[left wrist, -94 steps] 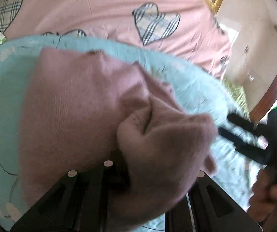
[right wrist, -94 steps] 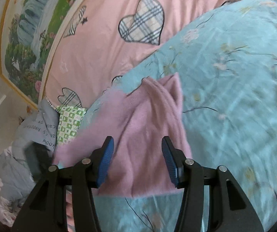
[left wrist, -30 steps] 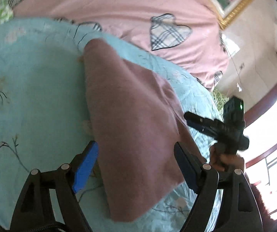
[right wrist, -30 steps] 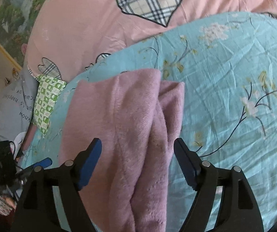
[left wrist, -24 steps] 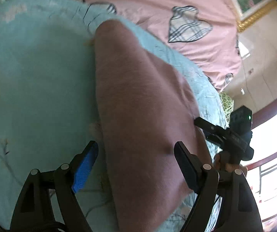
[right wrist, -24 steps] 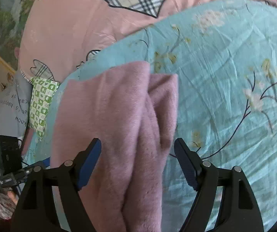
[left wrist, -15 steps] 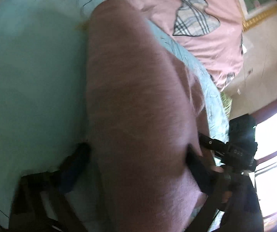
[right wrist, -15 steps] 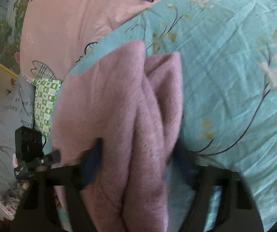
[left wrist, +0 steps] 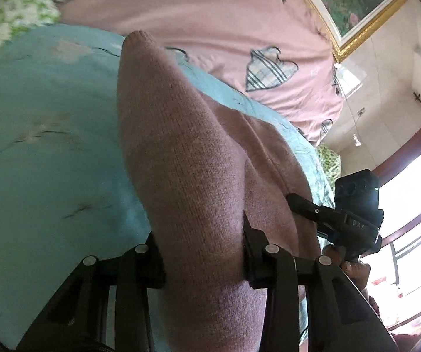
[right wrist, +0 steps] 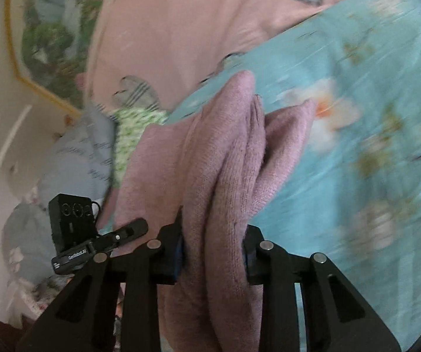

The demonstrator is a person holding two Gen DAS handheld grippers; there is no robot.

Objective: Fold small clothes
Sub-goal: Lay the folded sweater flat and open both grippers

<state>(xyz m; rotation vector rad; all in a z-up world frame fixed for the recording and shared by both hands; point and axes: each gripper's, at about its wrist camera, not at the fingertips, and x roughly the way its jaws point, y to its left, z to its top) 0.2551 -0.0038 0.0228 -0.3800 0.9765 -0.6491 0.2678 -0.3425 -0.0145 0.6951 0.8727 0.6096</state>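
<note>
Fingers of left gripper point(left wrist: 200, 253) and right gripper point(right wrist: 212, 253) both clamp the bunched pink knit sweater point(left wrist: 187, 158) over the turquoise floral bedsheet point(left wrist: 43, 146)

Left gripper point(left wrist: 201, 252): jaws clamped on pink knit garment point(left wrist: 187, 182).
Right gripper point(right wrist: 212, 252): jaws clamped on same garment's bunched folds.

I see a bed covered by a light blue floral sheet point(left wrist: 43, 158), wrinkled, with dark branch and pale blossom print. A pink knit garment point(left wrist: 187, 158) lies on it, bunched in thick folds. Beyond the sheet I note a pink quilt point(left wrist: 210, 23) bearing plaid hearts. At the sheet's edge sit a green-and-white patterned cloth point(right wrist: 131, 129) and a grey printed fabric point(right wrist: 84, 149).
</note>
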